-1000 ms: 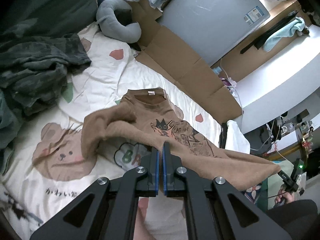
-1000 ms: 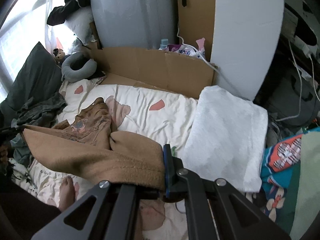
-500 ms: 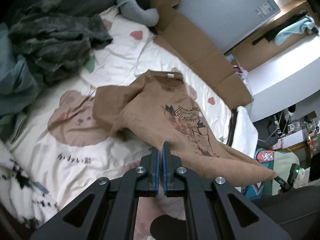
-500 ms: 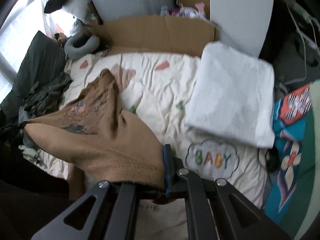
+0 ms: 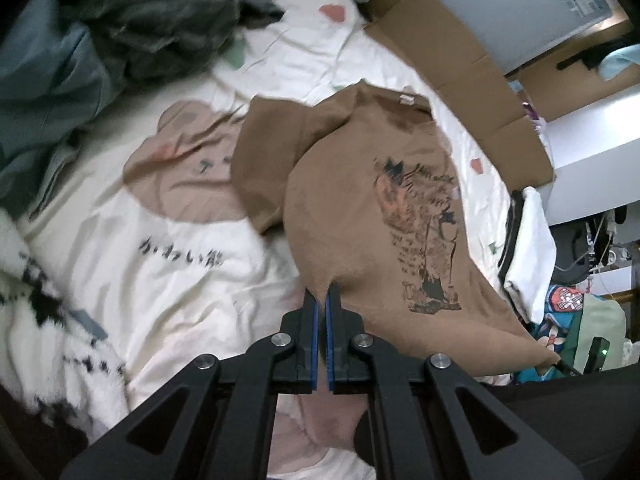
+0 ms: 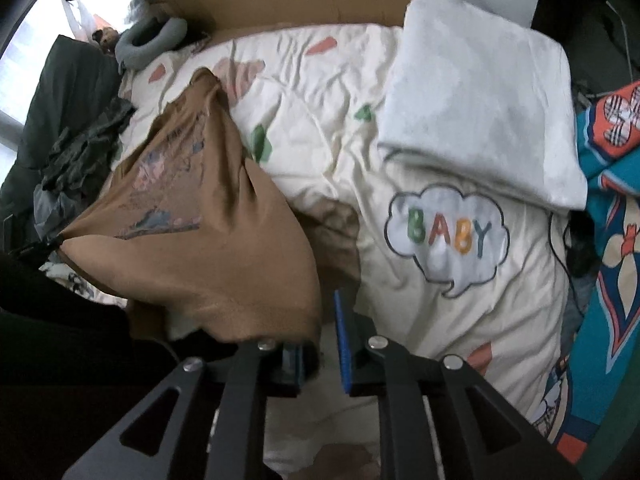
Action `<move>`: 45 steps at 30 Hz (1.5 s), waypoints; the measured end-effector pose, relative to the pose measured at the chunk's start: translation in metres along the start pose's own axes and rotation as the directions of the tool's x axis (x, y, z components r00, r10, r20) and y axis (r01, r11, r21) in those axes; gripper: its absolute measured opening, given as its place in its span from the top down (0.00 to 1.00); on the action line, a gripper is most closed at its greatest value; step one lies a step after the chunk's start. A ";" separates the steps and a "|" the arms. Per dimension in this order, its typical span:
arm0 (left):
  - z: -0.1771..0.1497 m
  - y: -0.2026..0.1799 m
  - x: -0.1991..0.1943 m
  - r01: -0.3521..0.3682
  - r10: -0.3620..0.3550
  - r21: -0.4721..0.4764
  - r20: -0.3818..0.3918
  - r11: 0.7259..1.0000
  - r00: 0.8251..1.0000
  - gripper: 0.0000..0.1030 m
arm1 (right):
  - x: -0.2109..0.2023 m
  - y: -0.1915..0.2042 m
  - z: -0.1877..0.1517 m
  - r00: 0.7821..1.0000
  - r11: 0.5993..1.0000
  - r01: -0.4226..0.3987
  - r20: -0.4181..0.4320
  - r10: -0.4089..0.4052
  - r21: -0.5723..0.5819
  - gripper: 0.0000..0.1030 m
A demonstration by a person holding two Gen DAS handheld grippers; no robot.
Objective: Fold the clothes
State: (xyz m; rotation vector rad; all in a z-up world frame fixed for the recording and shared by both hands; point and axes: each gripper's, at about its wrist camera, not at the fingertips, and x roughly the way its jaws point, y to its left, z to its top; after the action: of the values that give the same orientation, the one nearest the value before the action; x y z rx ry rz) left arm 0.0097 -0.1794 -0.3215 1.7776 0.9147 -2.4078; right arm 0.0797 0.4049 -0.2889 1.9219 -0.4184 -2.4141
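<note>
A brown printed T-shirt [image 5: 360, 200] hangs stretched above a cartoon-print bedsheet [image 5: 168, 264], its hem raised and its collar end and one sleeve resting on the bed. The left gripper [image 5: 321, 300] pinches one hem corner between nearly closed blue pads. The right gripper [image 6: 326, 320] stands at the other corner; cloth drapes over its left finger, but a clear gap shows between the pads, so whether the fabric is truly pinched cannot be told from here.

Judging by the taut hemline, the garment is being spread or carried over for a fold. Doing it well likely means keeping both corners level and evenly tensioned, so the print side lands flat and the bunched sleeve on the left-hand side does not get trapped underneath.

Around it, a folded white towel [image 6: 480, 100] lies well clear on the right, a heap of dark clothes [image 5: 140, 20] crowds the far left, and a grey neck pillow [image 6: 152, 40] sits near flattened cardboard [image 5: 452, 60] at the bed's far edge. The dark heap limits room on that side.
</note>
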 end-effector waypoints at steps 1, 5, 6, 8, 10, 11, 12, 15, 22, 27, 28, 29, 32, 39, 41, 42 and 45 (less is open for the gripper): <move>-0.002 0.002 -0.001 -0.006 0.006 -0.001 -0.003 1.000 1.000 0.98 | 0.001 -0.002 -0.002 1.000 1.000 0.001 -0.009 -0.001 0.006 0.88; -0.008 0.012 -0.005 -0.038 0.038 -0.010 -0.005 0.999 0.999 0.98 | 0.005 -0.006 -0.009 0.999 1.000 0.011 -0.031 -0.011 0.014 0.88; -0.010 0.015 -0.008 -0.047 0.047 -0.014 -0.004 0.999 0.999 0.98 | 0.005 -0.007 -0.010 0.999 1.000 0.018 -0.033 -0.017 0.015 0.88; -0.013 0.023 -0.014 -0.060 0.060 -0.026 -0.001 0.998 0.998 0.98 | 0.003 -0.011 -0.012 0.999 0.999 0.027 -0.036 -0.026 0.025 0.88; -0.017 0.030 -0.018 -0.073 0.073 -0.031 -0.006 0.997 0.997 0.98 | 0.001 -0.015 -0.013 0.999 0.999 0.035 -0.035 -0.033 0.037 0.88; -0.019 0.032 -0.019 -0.083 0.082 -0.030 -0.012 0.996 0.997 0.98 | 0.000 -0.016 -0.013 0.999 0.998 0.039 -0.033 -0.037 0.042 0.88; -0.022 0.035 -0.020 -0.091 0.091 -0.029 -0.017 0.995 0.996 0.98 | 0.000 -0.018 -0.011 0.999 0.998 0.040 -0.030 -0.038 0.047 0.88; -0.030 0.045 -0.023 -0.108 0.107 -0.049 -0.029 0.993 0.994 0.98 | 0.001 -0.019 -0.004 0.999 0.998 0.037 -0.016 -0.036 0.059 0.89; -0.048 0.063 -0.027 -0.105 0.096 -0.125 -0.074 0.987 0.993 0.98 | 0.014 -0.002 0.030 1.000 1.000 0.011 0.024 -0.011 0.021 0.88; -0.056 0.073 -0.034 -0.108 0.092 -0.176 -0.092 0.979 0.991 0.94 | 0.028 0.011 0.056 0.999 1.000 -0.011 0.039 0.012 -0.014 0.88; -0.055 0.075 -0.038 -0.110 0.094 -0.185 -0.089 0.977 0.992 0.93 | 0.031 0.014 0.062 0.999 1.000 -0.016 0.042 0.017 -0.023 0.88; -0.054 0.076 -0.041 -0.111 0.096 -0.194 -0.086 0.975 0.992 0.93 | 0.034 0.017 0.068 0.999 0.999 -0.021 0.044 0.022 -0.031 0.88; -0.045 0.079 -0.050 -0.139 0.127 -0.183 -0.074 0.973 0.989 0.93 | 0.043 0.026 0.082 0.998 0.998 -0.035 0.051 0.038 -0.052 0.88; -0.002 0.085 -0.045 -0.155 0.151 -0.155 -0.042 0.976 0.988 0.92 | 0.066 0.042 0.114 0.997 0.996 -0.058 0.053 0.061 -0.072 0.87; 0.011 0.083 -0.039 -0.152 0.149 -0.142 -0.031 0.978 0.988 0.78 | 0.070 0.045 0.121 0.997 0.995 -0.059 0.053 0.063 -0.078 0.87; 0.018 0.082 -0.036 -0.150 0.148 -0.136 -0.026 0.979 0.989 0.59 | 0.073 0.047 0.125 0.997 0.995 -0.059 0.052 0.063 -0.082 0.87; 0.039 0.075 -0.022 -0.133 0.132 -0.096 -0.012 0.986 0.991 0.44 | 0.083 0.051 0.137 0.997 0.994 -0.059 0.052 0.064 -0.093 0.86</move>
State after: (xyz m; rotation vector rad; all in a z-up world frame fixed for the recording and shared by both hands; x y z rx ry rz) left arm 0.0087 -0.2664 -0.3282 1.7525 0.8675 -2.2402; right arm -0.0793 0.3663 -0.3285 1.7832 -0.3573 -2.4075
